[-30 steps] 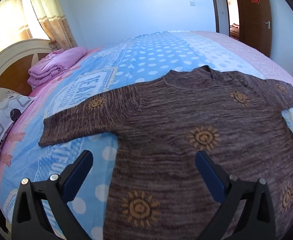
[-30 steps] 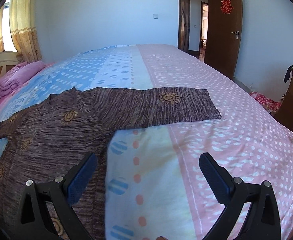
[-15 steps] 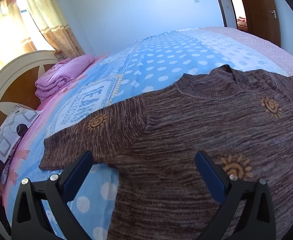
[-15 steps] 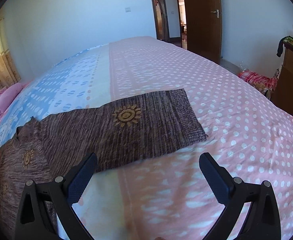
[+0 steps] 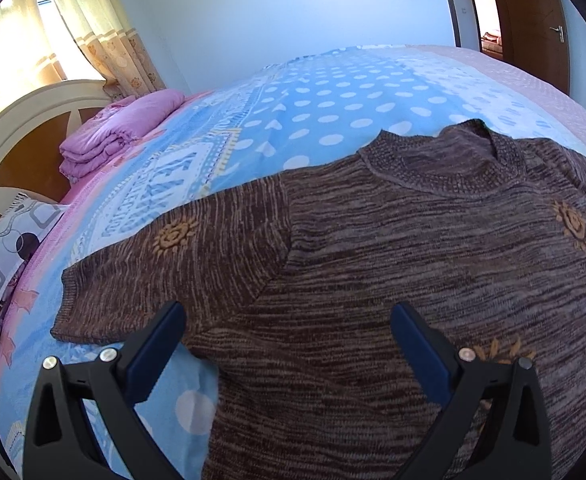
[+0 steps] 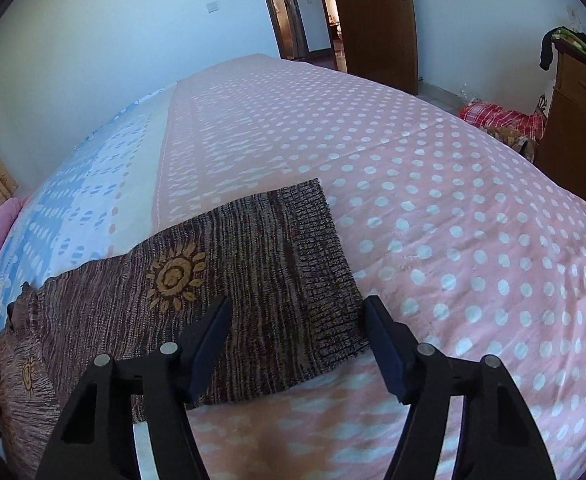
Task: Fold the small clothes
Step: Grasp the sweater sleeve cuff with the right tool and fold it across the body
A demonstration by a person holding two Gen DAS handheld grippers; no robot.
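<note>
A brown knit sweater [image 5: 393, 264] with orange sun motifs lies flat on the bed, sleeves spread out. My left gripper [image 5: 289, 316] is open and empty, low over the armpit where the left sleeve [image 5: 165, 276] joins the body. In the right wrist view the right sleeve [image 6: 221, 292] lies on the pink dotted sheet, its ribbed cuff [image 6: 325, 268] toward the right. My right gripper [image 6: 297, 316] is open, its jaws straddling the near part of the cuff end, narrower than before. Whether the fingers touch the cloth I cannot tell.
The bed sheet is blue with white dots [image 5: 333, 100] on the left and pink with white dots [image 6: 453, 200] on the right. A folded purple blanket [image 5: 113, 132], a patterned pillow [image 5: 1, 256] and a white headboard [image 5: 21, 120] are at the left. A wooden dresser [image 6: 573, 128] and a door [image 6: 377, 16] stand at the right.
Both grippers moved forward and lower toward the sweater. The left one closed in on the left sleeve and armpit. The right one swung right to the cuff and its jaws narrowed.
</note>
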